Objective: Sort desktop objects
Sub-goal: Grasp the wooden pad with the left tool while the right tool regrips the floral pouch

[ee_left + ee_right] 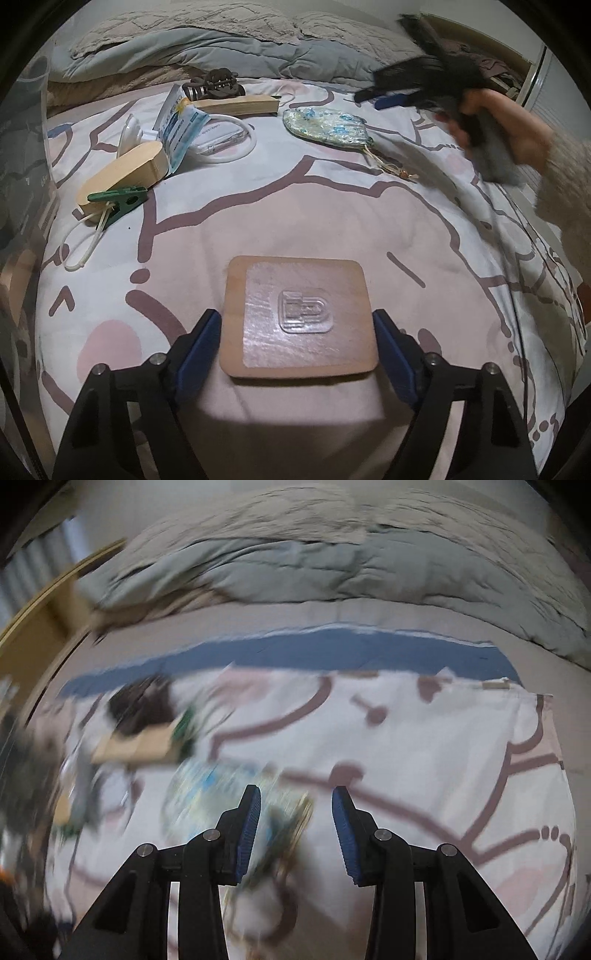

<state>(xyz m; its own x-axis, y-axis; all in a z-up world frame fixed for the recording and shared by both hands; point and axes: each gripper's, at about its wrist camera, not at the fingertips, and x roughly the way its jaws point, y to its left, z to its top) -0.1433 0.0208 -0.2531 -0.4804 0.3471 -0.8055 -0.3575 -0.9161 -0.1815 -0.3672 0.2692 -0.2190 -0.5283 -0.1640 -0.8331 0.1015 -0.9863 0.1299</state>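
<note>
In the left wrist view my left gripper (297, 325) is open, its blue fingers on either side of a tan square card with a clear adhesive hook (300, 317) lying flat on the patterned bedsheet (258, 206). At the far left lie a wooden oval box (123, 171), a green clothespin (120, 201), a tissue packet (181, 129), a white ring (225, 138), a wooden block (240, 105) and a brown hair claw (216, 85). A floral pouch (327, 125) lies at the middle back. My right gripper (384, 98) hovers at the upper right; its own view, blurred, shows it (295, 801) open and empty above the pouch (207, 794).
A grey-blue duvet (207, 51) and pillows are heaped along the back of the bed. A white cord (79, 245) trails at the left. A person's hand and sleeve (517, 136) hold the right gripper. Bed edge curves down on the right.
</note>
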